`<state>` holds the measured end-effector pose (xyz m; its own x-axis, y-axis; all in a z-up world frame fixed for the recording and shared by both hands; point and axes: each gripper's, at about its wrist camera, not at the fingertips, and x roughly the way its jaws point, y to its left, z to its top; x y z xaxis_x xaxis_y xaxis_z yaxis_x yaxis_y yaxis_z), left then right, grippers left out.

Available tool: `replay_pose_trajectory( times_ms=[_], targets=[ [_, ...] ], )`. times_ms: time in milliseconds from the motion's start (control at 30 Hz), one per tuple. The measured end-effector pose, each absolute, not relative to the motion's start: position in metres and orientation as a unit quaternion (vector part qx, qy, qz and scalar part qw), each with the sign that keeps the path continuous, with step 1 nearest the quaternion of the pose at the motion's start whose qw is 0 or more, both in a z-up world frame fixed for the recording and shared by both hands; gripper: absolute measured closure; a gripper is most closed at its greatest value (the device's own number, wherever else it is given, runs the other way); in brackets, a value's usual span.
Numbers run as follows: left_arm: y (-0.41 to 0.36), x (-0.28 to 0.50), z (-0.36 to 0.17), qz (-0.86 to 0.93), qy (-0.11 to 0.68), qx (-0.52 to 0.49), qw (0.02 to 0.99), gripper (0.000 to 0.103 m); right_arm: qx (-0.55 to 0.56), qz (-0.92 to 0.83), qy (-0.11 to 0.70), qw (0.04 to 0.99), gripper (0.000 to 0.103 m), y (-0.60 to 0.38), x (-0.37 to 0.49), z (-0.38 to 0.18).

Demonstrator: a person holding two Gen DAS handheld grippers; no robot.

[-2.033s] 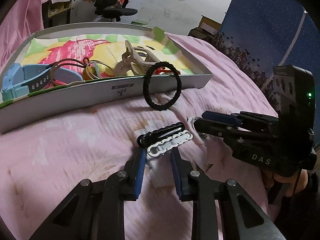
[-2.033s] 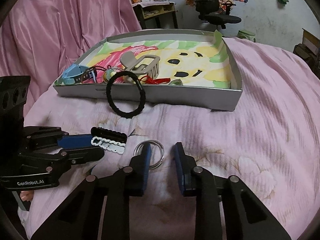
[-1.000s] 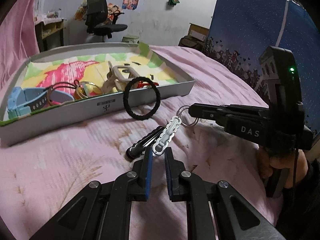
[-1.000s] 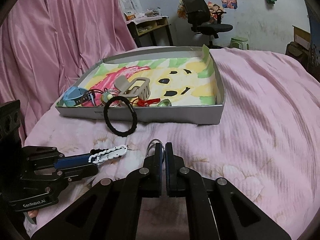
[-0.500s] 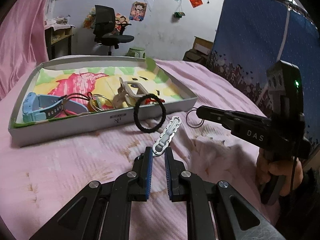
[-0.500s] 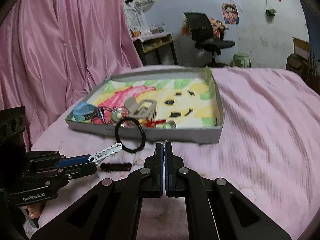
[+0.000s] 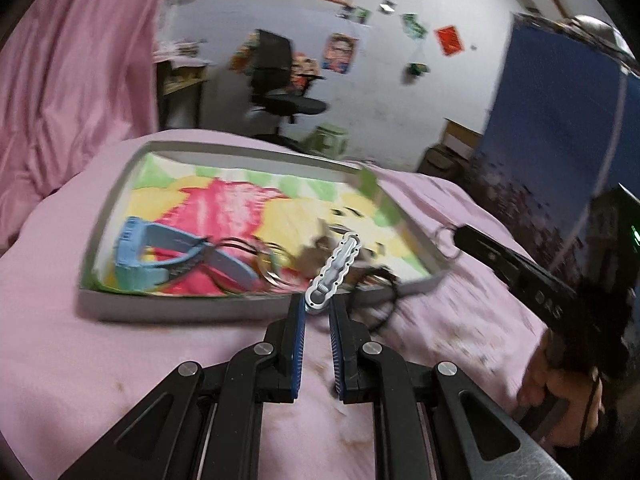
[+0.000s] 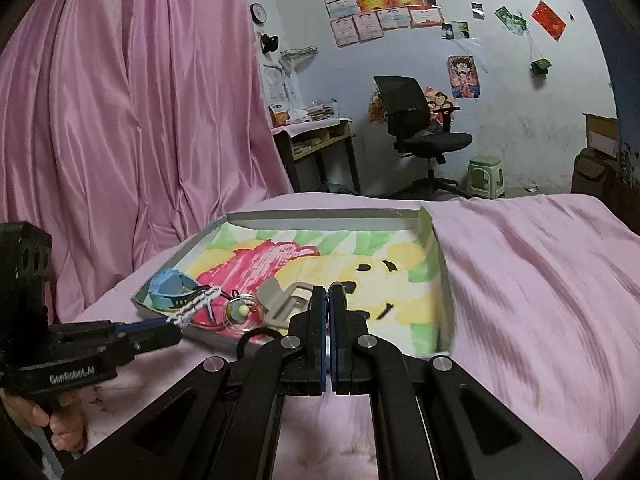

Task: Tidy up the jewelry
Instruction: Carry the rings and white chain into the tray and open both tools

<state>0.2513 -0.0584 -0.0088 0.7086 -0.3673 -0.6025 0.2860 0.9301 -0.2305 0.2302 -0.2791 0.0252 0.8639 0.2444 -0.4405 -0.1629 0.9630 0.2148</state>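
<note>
My left gripper (image 7: 317,306) is shut on the near end of a white wavy hair clip (image 7: 336,268), held above the front wall of the grey tray (image 7: 168,308). In the right wrist view that clip (image 8: 196,306) hangs over the tray's left end. My right gripper (image 8: 330,294) is shut; the left wrist view shows a metal ring (image 7: 446,242) hanging from its tip by the tray's right corner. Inside the tray lie a blue watch (image 8: 170,290), a beige claw clip (image 8: 280,304) and a clear ring with a bead (image 8: 240,312). A black hair tie (image 7: 380,300) leans against the front wall.
The tray rests on a pink bedspread (image 8: 540,280). A pink curtain (image 8: 120,120) hangs at the left and a blue panel (image 7: 560,120) stands at the right. Beyond the bed are an office chair (image 8: 416,128), a desk (image 8: 316,132) and a green stool (image 8: 486,176).
Both grippers have risen off the bedspread and moved forward to the tray, the left carrying the white clip, the right the metal ring. The black clip left on the bed is out of view.
</note>
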Motion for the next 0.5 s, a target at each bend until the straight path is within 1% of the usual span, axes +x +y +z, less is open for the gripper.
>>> replay_pose_trajectory(
  times_ms=[100,500],
  targets=[
    [-0.052,0.264,-0.01,-0.159,0.35,-0.067,0.921,0.091,0.073,0.102,0.246,0.961,0.101,-0.271,0.24,0.022],
    [-0.058,0.29,-0.018,-0.131,0.379,-0.04,0.915,0.091,0.051,0.089,0.314,0.944,0.101,-0.259,0.265,-0.005]
  ],
)
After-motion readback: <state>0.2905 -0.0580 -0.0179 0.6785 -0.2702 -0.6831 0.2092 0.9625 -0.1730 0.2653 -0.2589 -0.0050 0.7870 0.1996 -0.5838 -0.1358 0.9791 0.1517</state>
